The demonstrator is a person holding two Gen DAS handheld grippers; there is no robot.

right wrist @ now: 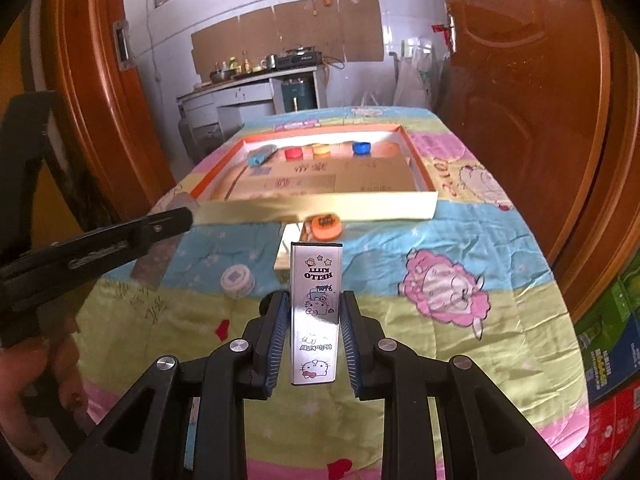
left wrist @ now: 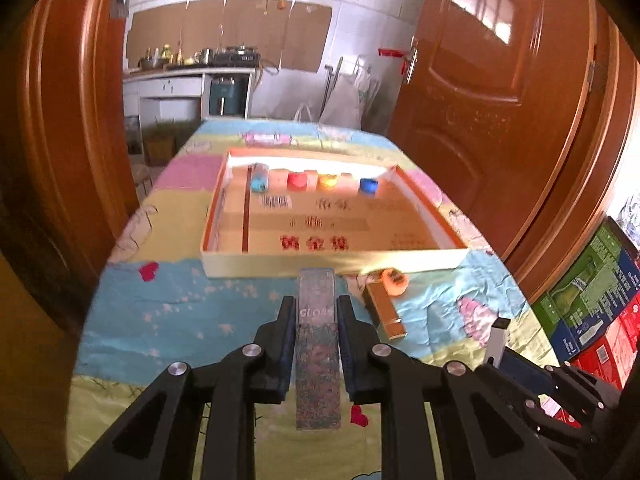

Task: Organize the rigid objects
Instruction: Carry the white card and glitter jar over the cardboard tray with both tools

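Straight ahead of both tongs: the shallow tray (left wrist: pixel 332 266), long side facing you, caps lined up at its far wall.
Left gripper (left wrist: pixel 319 312): clenched on the speckled flat box (left wrist: pixel 318 364), long axis pointing at the tray.
Right gripper (right wrist: pixel 314 308): clamped on the Hello Kitty box (right wrist: pixel 316 320), same heading.
Nearer: can't really tell, you're about level.
Watch: gold box (left wrist: pixel 384 312) and orange cap (left wrist: pixel 394 281) sit just before the tray's near wall.

Quilted table (right wrist: pixel 460 240), shallow box (right wrist: pixel 320 204), white jar (right wrist: pixel 238 280)
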